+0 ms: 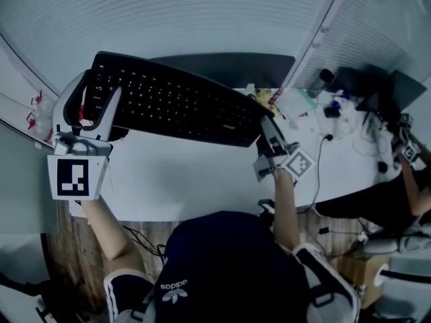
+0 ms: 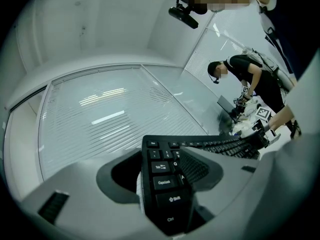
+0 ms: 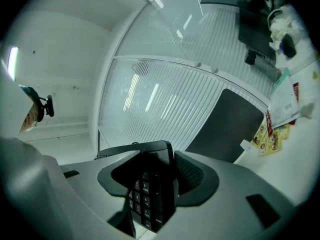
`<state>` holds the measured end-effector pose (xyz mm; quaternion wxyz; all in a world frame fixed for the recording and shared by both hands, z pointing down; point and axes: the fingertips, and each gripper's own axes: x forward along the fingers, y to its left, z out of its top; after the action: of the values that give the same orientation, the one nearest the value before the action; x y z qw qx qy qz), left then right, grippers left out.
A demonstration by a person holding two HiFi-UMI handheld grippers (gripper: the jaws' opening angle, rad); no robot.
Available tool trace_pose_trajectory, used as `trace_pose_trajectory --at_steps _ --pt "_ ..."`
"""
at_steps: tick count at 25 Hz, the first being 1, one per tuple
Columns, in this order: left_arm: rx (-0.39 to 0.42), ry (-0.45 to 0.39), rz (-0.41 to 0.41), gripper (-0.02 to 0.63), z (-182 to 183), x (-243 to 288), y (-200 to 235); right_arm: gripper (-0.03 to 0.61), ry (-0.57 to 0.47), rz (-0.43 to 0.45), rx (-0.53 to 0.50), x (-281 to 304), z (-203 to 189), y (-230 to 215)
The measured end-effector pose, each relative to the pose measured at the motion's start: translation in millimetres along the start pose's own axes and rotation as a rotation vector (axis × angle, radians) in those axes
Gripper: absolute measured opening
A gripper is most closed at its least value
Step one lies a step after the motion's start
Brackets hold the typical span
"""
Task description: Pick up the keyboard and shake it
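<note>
A black keyboard (image 1: 175, 103) hangs in the air above the white desk (image 1: 182, 180), tilted with its keys toward me. My left gripper (image 1: 100, 113) is shut on the keyboard's left end (image 2: 162, 184), where the Caps Lock and Shift keys show between the jaws. My right gripper (image 1: 268, 132) is shut on the right end, the number pad (image 3: 147, 194) wedged between its jaws. In the left gripper view the keyboard runs away to the right toward the other gripper's marker cube (image 2: 263, 114).
A dark mouse mat (image 1: 229, 66) lies on the desk behind the keyboard. Packets, papers and cables (image 1: 303, 106) crowd the right part of the desk. Another person (image 2: 250, 79) bends over that end. A glass wall with blinds (image 1: 168, 12) stands behind the desk.
</note>
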<state>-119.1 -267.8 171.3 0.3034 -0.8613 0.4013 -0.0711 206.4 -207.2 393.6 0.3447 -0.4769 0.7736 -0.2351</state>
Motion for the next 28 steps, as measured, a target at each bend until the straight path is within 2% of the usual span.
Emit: trace_pose_trajectory --at_steps 3,5,7,9,11,14,22,24,28 --pt "-0.032 -0.019 0.002 0.233 0 -1 -1 0.193 0.017 -0.017 0.035 -5 -4 -3" --pt "-0.022 -0.02 -0.018 0.233 -4 -3 -2 0.193 0.019 -0.011 0.058 -10 -6 -3" --pt "-0.016 -0.02 -0.022 0.232 -7 1 2 0.193 0.009 -0.021 0.033 -2 -2 -7" --pt "-0.056 -0.033 -0.004 0.232 -3 2 4 0.193 0.019 -0.04 0.024 -2 -2 -9" --pt "-0.082 -0.036 -0.013 0.232 -2 -4 3 0.193 0.039 -0.019 0.024 -13 -5 -1" --pt "-0.072 -0.035 -0.02 0.232 -6 -4 3 0.192 0.018 -0.006 0.046 -4 -4 -7" --pt "-0.121 -0.041 0.018 0.23 -7 -4 4 0.19 0.008 -0.012 0.066 2 -2 -3" --pt "-0.117 -0.057 0.001 0.23 -9 -8 3 0.19 0.013 0.02 0.06 3 -2 2" --pt "-0.113 -0.089 -0.008 0.23 -9 -8 1 0.19 0.025 0.003 0.058 3 -4 -4"
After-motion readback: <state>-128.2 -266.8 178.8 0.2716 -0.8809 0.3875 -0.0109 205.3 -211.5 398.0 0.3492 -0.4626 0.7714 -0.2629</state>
